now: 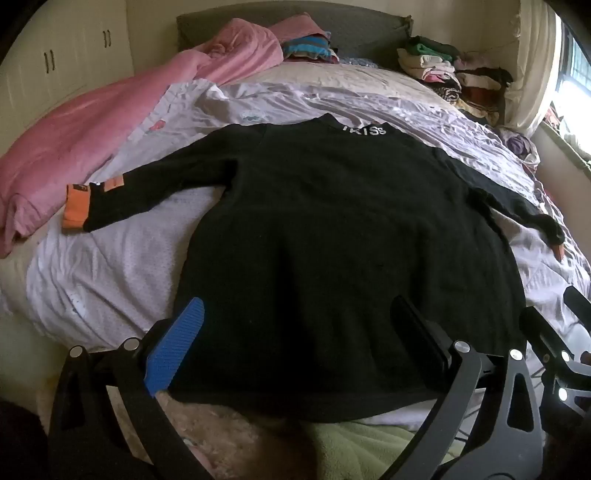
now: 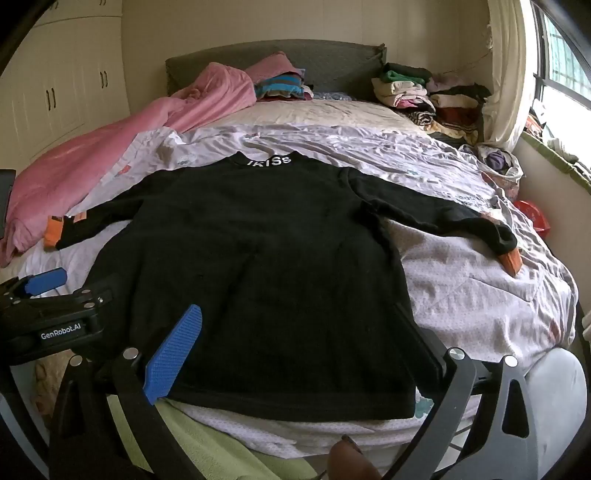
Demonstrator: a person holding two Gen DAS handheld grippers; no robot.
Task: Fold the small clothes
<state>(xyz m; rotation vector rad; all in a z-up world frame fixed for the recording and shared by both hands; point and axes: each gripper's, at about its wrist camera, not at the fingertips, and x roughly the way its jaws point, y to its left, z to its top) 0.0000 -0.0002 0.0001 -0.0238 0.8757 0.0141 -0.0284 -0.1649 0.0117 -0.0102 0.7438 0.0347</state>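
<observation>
A small black long-sleeved top (image 1: 325, 229) lies flat on the bed, collar with white letters at the far end, both sleeves spread out, orange cuffs (image 1: 75, 206) at the ends. It also shows in the right wrist view (image 2: 258, 258). My left gripper (image 1: 299, 332) is open above the hem near the bed's front edge, its blue pad (image 1: 177, 347) at the hem's left side. My right gripper (image 2: 299, 339) is open above the hem too, a little to the right. The left gripper shows at the left of the right wrist view (image 2: 48, 302).
A pink blanket (image 1: 92, 140) lies along the bed's left side. Stacks of folded clothes (image 1: 454, 77) sit at the far right by the headboard (image 1: 351, 33), another small pile (image 1: 306, 48) at the far middle. A window is on the right, cupboards on the left.
</observation>
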